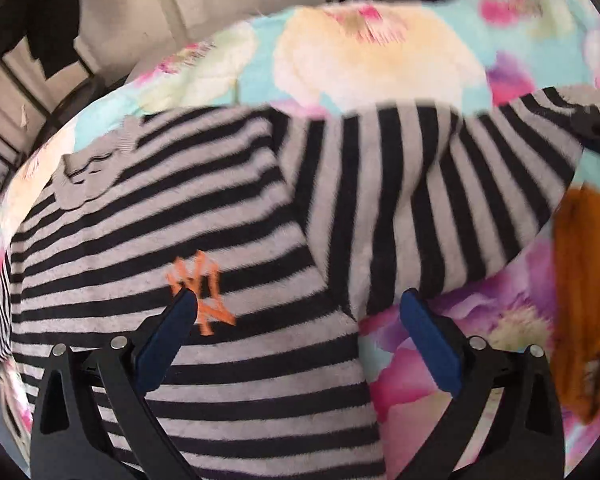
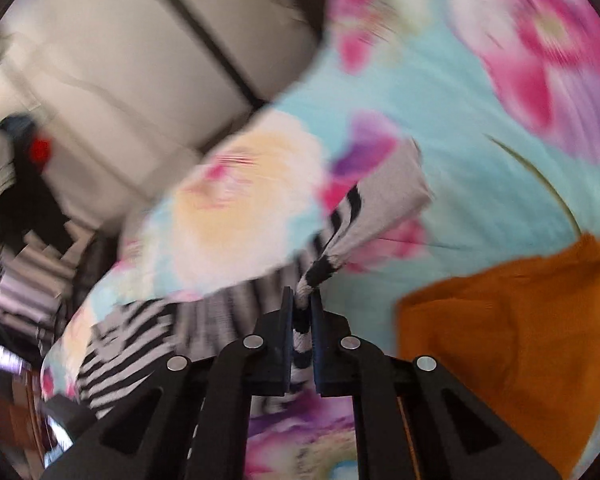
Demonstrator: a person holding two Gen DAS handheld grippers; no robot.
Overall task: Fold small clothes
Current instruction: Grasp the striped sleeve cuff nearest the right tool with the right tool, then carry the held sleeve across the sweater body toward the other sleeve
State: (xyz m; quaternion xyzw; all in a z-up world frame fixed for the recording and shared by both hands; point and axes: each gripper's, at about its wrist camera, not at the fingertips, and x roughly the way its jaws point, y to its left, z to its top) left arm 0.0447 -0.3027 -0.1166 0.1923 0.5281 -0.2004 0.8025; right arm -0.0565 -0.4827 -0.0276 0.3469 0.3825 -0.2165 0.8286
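Note:
A small black-and-grey striped shirt (image 1: 204, 240) with an orange logo (image 1: 202, 292) lies on a floral bedsheet (image 1: 380, 52). My left gripper (image 1: 296, 308) is open and empty, hovering over the shirt's body near the logo. One sleeve (image 1: 440, 184) stretches up to the right, where my right gripper (image 1: 596, 128) shows at the edge. In the right wrist view my right gripper (image 2: 301, 300) is shut on the striped sleeve (image 2: 340, 240), near its grey cuff (image 2: 388, 192), lifted above the sheet.
An orange garment (image 2: 508, 336) lies on the sheet (image 2: 480, 168) to the right; it also shows in the left wrist view (image 1: 584, 300). Beyond the bed's edge are a white wall (image 2: 120, 60) and dark clothes (image 1: 48, 20).

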